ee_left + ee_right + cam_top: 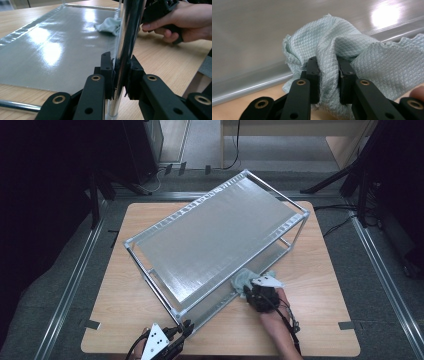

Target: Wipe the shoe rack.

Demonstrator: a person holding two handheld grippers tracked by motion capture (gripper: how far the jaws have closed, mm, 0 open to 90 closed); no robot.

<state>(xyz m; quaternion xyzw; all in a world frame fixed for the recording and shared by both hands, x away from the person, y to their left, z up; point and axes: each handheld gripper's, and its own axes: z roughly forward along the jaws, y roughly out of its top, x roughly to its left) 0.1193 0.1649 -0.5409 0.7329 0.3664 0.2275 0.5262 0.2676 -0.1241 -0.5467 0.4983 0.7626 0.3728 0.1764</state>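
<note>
Nearest us, we are clamping the left hand-held gripper [119, 75] on the chrome post [127, 42] at the rack's front corner, steadying the rack [150, 227] on the counter [320, 270]. Farther on, our right hand-held gripper [328, 75] is pinching the pale cloth [342, 45] against the lower shelf [50, 50]'s edge. We judge the thin fold could be slipping free, or the light rack shifting, if pressure rises.

Pale-blue waffle-textured cloth [352, 50] — bunched, on the lower shelf [50, 50] edge — beside the upright chrome post [126, 42].
</note>
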